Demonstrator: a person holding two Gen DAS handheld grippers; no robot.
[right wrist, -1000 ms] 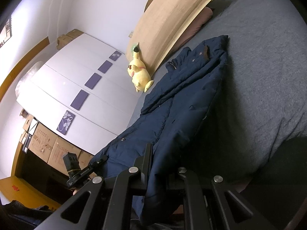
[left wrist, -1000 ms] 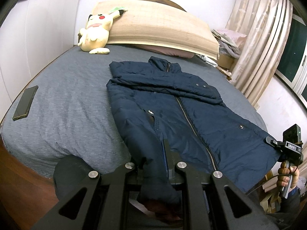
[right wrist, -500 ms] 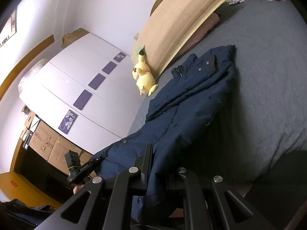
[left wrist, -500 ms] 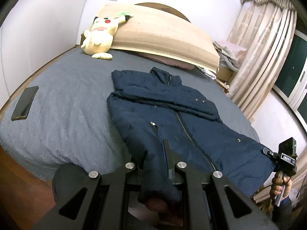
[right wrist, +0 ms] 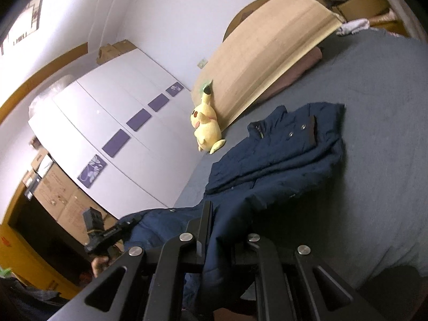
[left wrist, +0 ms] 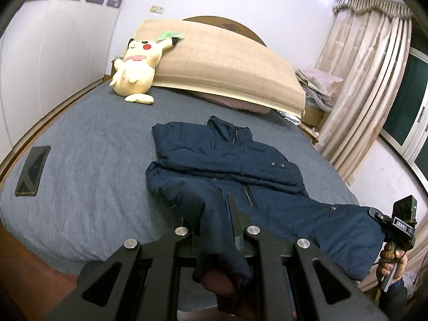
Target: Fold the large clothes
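Left hand-held gripper (left wrist: 214,214), clamped tight on the bottom edge of the dark blue coat (left wrist: 235,171), with cloth bunched between the two fingers. Right hand-held gripper (right wrist: 222,230), also clamped on the coat's bottom edge, at the other corner; seen too from the left wrist view (left wrist: 390,223), far to the side, held by a hand (left wrist: 393,264). Bottom of the coat lifted off the gray bed (left wrist: 88,165) and pulled out past the bed's end between both grippers. Top half of the coat lying flat on the bed, collar toward the headboard, zipper closed, one sleeve folded across the chest. Yellow plush toy (left wrist: 136,72) sitting by the tan pillow cover (left wrist: 227,61), well apart from the coat. Black phone (left wrist: 32,170) lying flat near the bed's side edge. White closet doors (right wrist: 112,139) beside the bed. Curtains (left wrist: 366,85) on the far side.
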